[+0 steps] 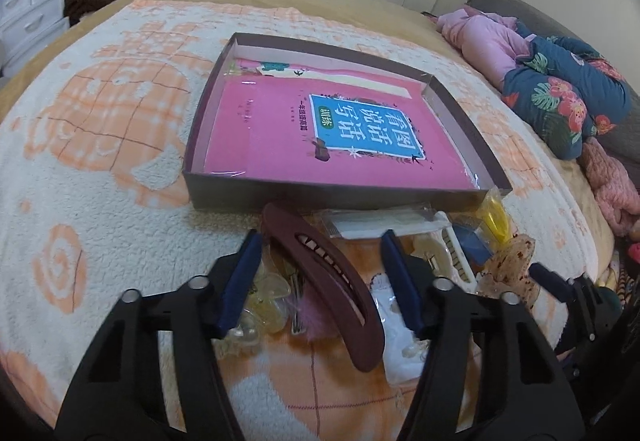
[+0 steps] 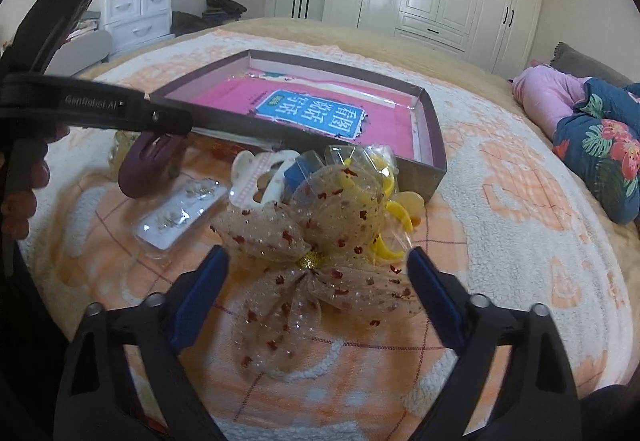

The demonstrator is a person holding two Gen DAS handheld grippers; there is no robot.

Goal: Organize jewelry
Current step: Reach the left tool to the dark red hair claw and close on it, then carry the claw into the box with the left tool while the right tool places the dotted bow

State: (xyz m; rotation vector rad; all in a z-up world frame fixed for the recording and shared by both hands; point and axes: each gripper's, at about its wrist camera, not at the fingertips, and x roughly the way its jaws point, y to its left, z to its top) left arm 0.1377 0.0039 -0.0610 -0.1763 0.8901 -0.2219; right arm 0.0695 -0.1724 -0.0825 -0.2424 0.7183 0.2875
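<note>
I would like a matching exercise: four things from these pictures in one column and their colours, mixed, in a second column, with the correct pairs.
Things:
1. long hair clip
2. book in the box
3. mesh bow
4. ring-shaped items in a clear bag beside the box

Colours:
A. yellow
B. pink
C. dark maroon
D. beige with red speckles

Pairs: 1-C, 2-B, 3-D, 4-A

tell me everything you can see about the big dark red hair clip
The dark red hair clip is a long, curved banana-style clip, matte and plastic-looking, with a slot showing pale teeth inside. It appears closed and lies diagonally on the orange and white blanket, just in front of the shallow box, partly over smaller clear clips. The open left gripper straddles it; whether a finger touches it is unclear.
</note>
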